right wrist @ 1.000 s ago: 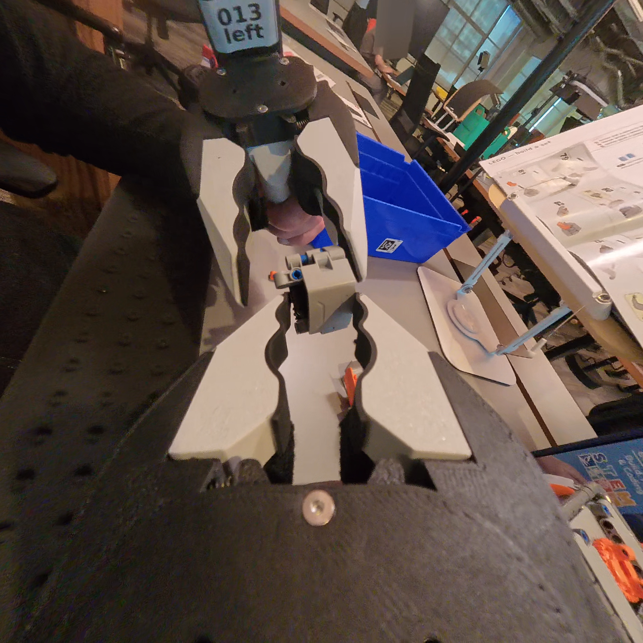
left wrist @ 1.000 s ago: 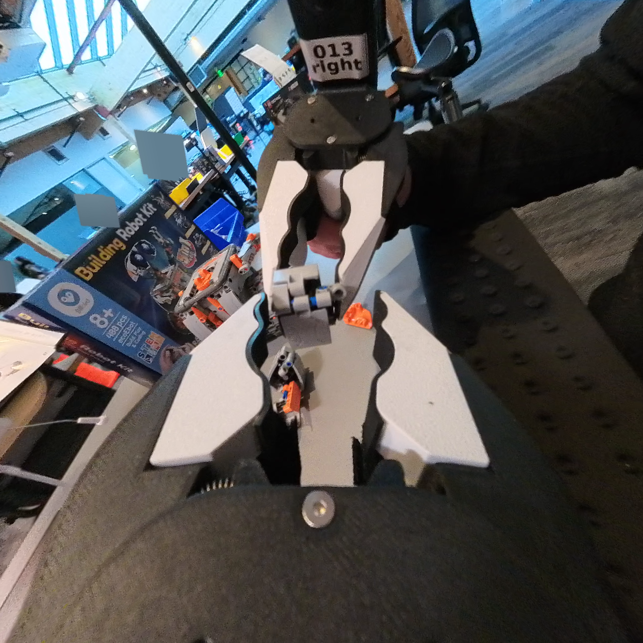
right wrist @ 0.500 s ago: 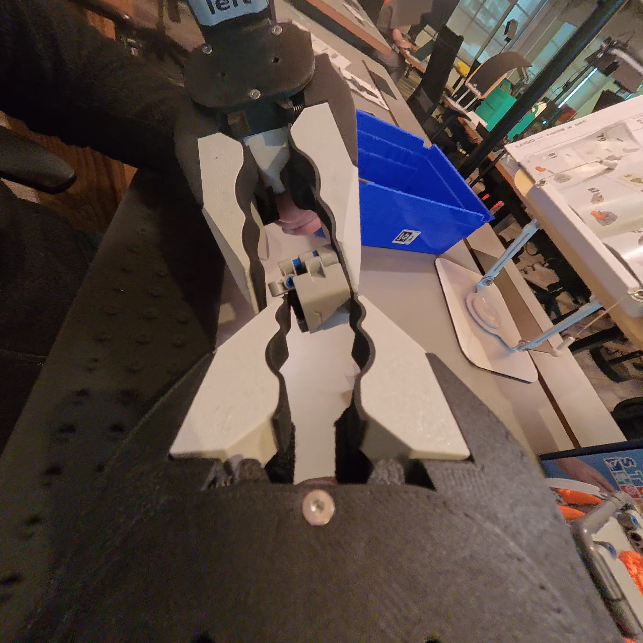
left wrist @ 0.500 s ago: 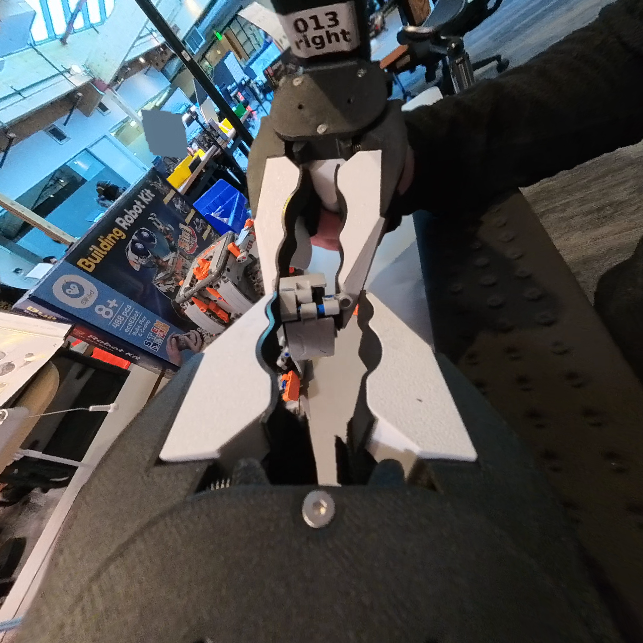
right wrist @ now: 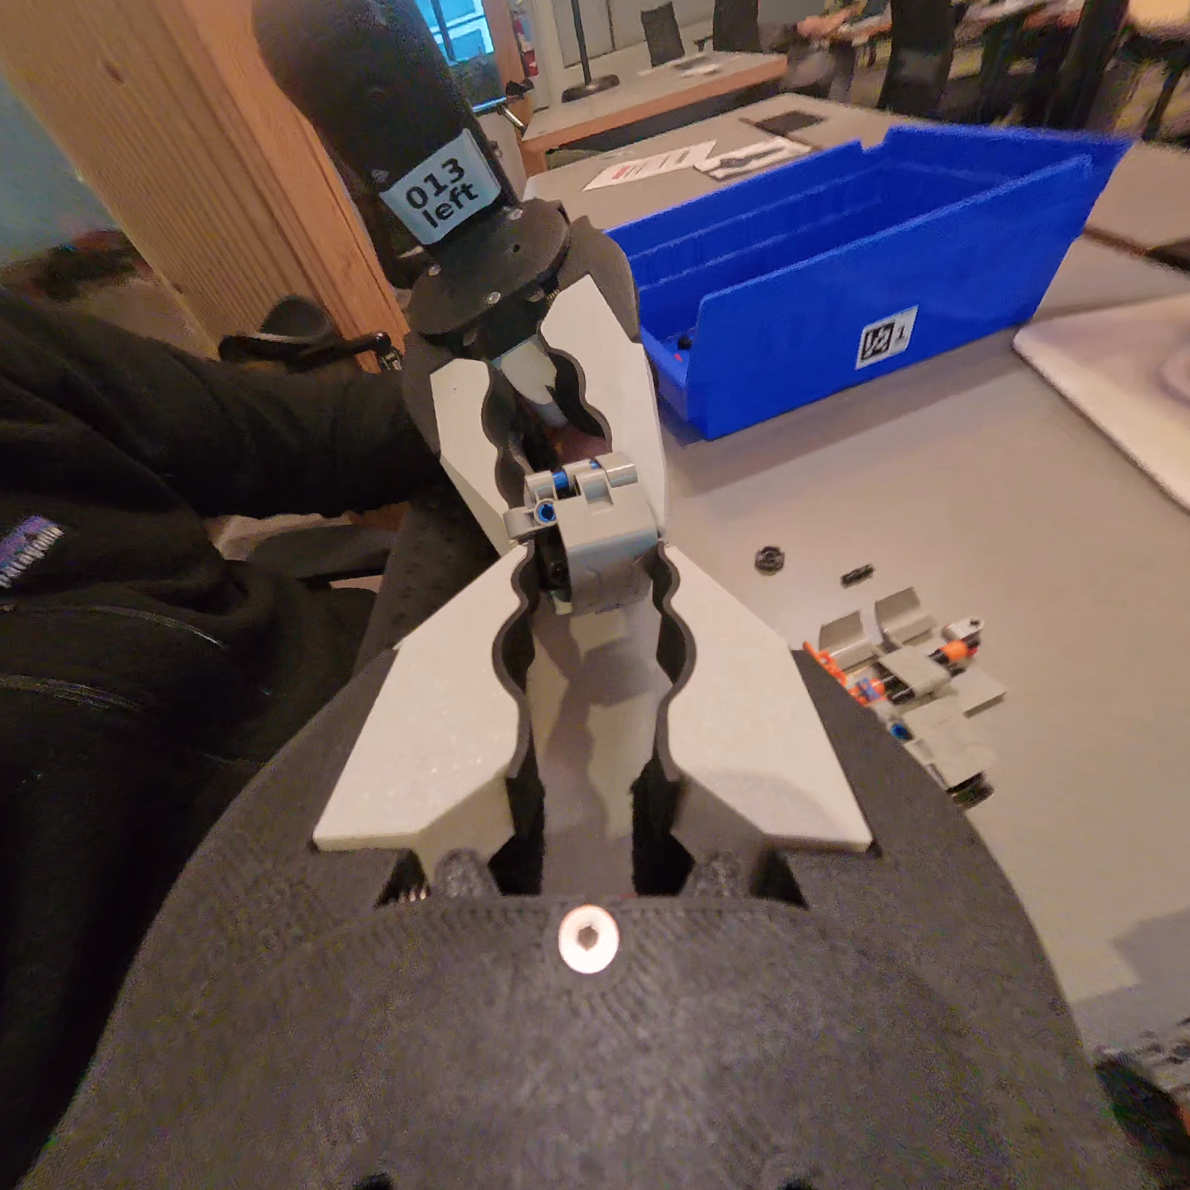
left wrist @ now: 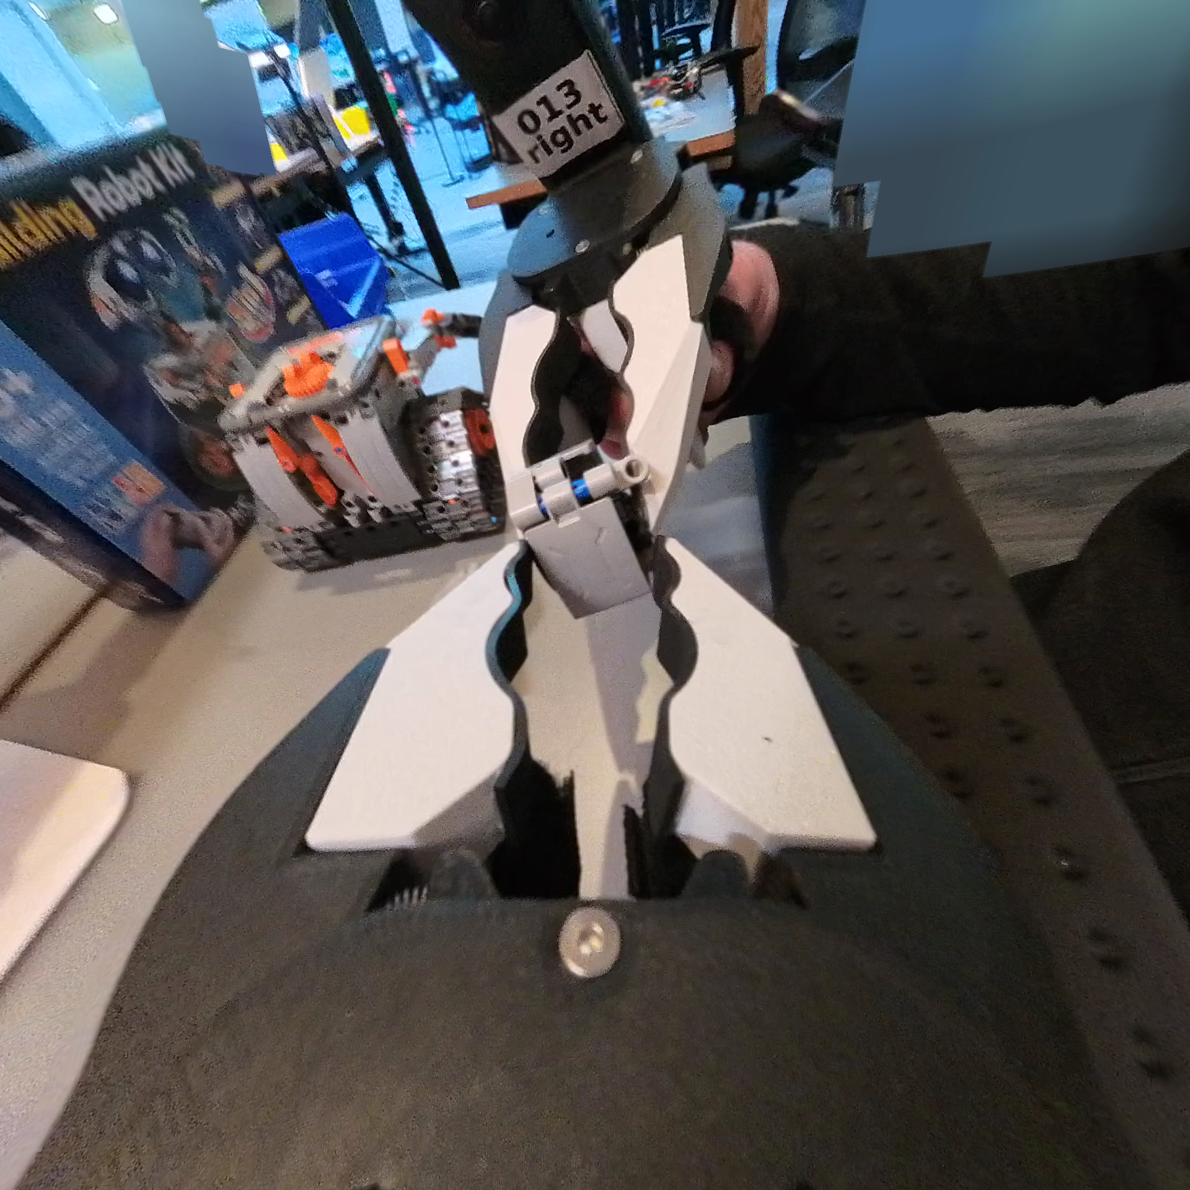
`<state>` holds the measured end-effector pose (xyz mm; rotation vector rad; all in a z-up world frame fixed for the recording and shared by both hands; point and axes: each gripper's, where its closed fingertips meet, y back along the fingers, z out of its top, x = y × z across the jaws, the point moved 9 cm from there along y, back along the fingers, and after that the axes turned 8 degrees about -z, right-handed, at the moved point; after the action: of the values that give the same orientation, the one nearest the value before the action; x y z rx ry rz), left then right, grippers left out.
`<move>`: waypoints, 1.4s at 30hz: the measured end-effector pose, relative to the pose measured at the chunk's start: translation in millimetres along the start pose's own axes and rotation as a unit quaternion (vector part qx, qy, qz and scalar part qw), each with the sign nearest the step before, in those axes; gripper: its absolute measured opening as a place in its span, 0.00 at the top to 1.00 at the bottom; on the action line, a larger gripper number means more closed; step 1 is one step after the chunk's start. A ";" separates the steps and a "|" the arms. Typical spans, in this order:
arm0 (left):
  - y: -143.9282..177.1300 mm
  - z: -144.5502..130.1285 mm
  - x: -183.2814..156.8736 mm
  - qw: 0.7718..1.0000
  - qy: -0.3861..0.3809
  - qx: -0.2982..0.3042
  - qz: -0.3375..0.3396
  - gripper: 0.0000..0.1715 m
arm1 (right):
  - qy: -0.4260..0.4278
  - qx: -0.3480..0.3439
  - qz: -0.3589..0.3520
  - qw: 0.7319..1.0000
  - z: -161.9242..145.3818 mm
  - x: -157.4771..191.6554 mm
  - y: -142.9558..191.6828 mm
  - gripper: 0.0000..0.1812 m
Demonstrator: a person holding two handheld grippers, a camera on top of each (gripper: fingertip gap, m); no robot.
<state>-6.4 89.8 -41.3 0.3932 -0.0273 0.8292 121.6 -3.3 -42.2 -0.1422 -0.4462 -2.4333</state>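
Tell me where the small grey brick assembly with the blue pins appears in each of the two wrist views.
Left wrist view: the small grey brick assembly with blue pins is at centre, just above the middle, between this view's own claw tips and the opposite claw.
Right wrist view: the same assembly is again at centre, just above the middle, between both claws.
Shared landmark: the blue plastic bin, upper left in the left view, upper right in the right view.

The left hand-held gripper [left wrist: 589, 554] and the right hand-held gripper [left wrist: 583, 476] met tip to tip, both clamped on a small grey plastic brick assembly with a blue pin [left wrist: 583, 534]. A grey-and-orange tracked toy robot [left wrist: 367, 451] stood on the pale grey table [left wrist: 212, 650] beside a dark blue cardboard kit box [left wrist: 96, 360].
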 end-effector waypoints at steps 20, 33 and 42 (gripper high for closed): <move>-28.2 -56.6 17.4 0.934 0.298 0.119 -0.159 0.82 | 0.075 0.161 -0.093 0.980 -25.8 -8.7 -8.5 1.00; -17.8 -51.2 20.8 0.952 0.237 0.153 -0.118 0.74 | 0.107 0.178 -0.116 0.971 -25.9 -6.3 -2.8 0.95; -24.3 -65.3 11.4 0.951 0.145 0.254 -0.102 0.66 | 0.169 0.209 -0.116 0.956 -37.8 5.8 -8.7 0.79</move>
<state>10.5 106.0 -107.9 0.7417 0.5023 0.6741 112.1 -13.6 -78.8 0.5261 -0.8413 -2.4570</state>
